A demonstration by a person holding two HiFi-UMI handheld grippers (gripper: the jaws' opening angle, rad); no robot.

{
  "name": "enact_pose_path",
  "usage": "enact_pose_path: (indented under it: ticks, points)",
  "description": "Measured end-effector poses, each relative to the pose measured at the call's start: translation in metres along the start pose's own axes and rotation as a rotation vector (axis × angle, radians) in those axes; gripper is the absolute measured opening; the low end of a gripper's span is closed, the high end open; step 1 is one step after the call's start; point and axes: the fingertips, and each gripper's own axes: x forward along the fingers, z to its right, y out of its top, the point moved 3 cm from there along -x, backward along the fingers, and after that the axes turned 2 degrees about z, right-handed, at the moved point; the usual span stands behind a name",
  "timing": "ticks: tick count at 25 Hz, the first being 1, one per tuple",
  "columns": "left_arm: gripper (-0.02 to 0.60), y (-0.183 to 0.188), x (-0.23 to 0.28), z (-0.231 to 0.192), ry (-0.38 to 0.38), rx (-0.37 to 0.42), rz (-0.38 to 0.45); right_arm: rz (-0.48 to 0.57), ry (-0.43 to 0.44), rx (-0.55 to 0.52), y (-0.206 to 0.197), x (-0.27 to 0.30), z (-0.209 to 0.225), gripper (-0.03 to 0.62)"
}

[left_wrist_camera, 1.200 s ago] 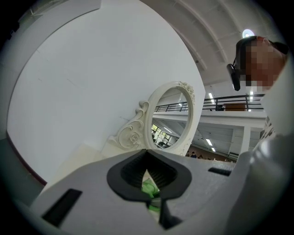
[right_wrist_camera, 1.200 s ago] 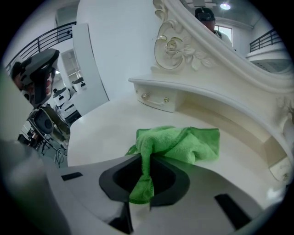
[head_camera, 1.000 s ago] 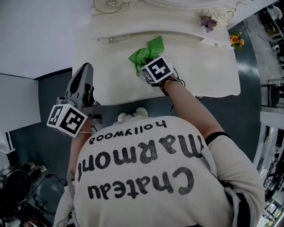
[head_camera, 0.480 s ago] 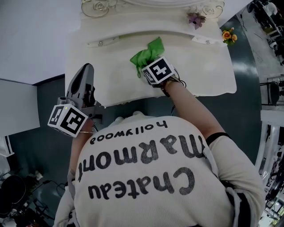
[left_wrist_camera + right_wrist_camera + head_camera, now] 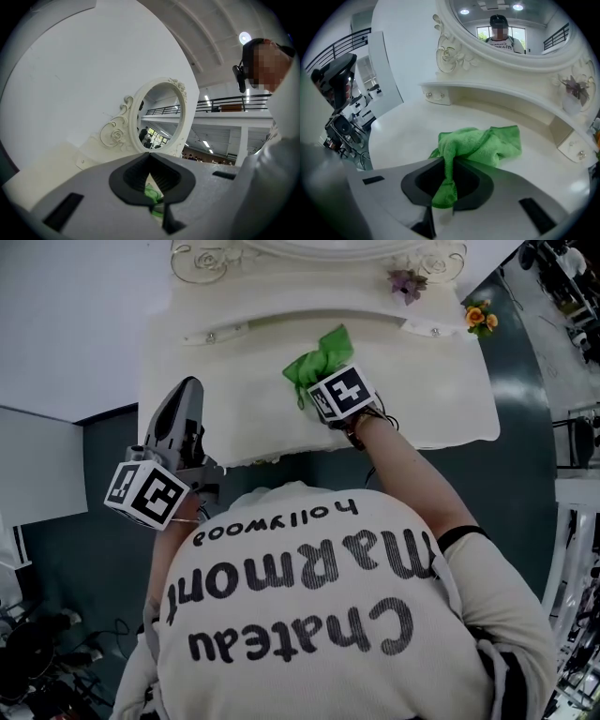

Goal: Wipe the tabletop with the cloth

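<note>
Jaws of right gripper (image 5: 444, 186) pinch cloth (image 5: 483, 144), stretched toward mirror (image 5: 506, 33).

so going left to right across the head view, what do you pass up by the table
left gripper → green cloth → purple flower → orange flowers

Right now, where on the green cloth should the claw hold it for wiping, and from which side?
Grip the bunched near fold, where the right claw is shut on it, coming from the table's front edge. The green cloth narrows into a thick ridge there. The rest lies spread on the tabletop toward the raised shelf, which would likely crowd a far-side approach.
</note>
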Motion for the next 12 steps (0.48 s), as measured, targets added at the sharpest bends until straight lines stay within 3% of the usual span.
enact_pose_path:
  ticks: [8,12]
  points:
    - [0.008,0.002,-0.008,-0.017,0.009,-0.014,-0.022,-0.014,-0.002,0.055,0.002,0.003,0.003,0.066]
    - [0.008,0.013,-0.018,-0.032,0.014,-0.02,-0.036,-0.022,-0.043,0.067,0.004,0.002,0.003,0.066]
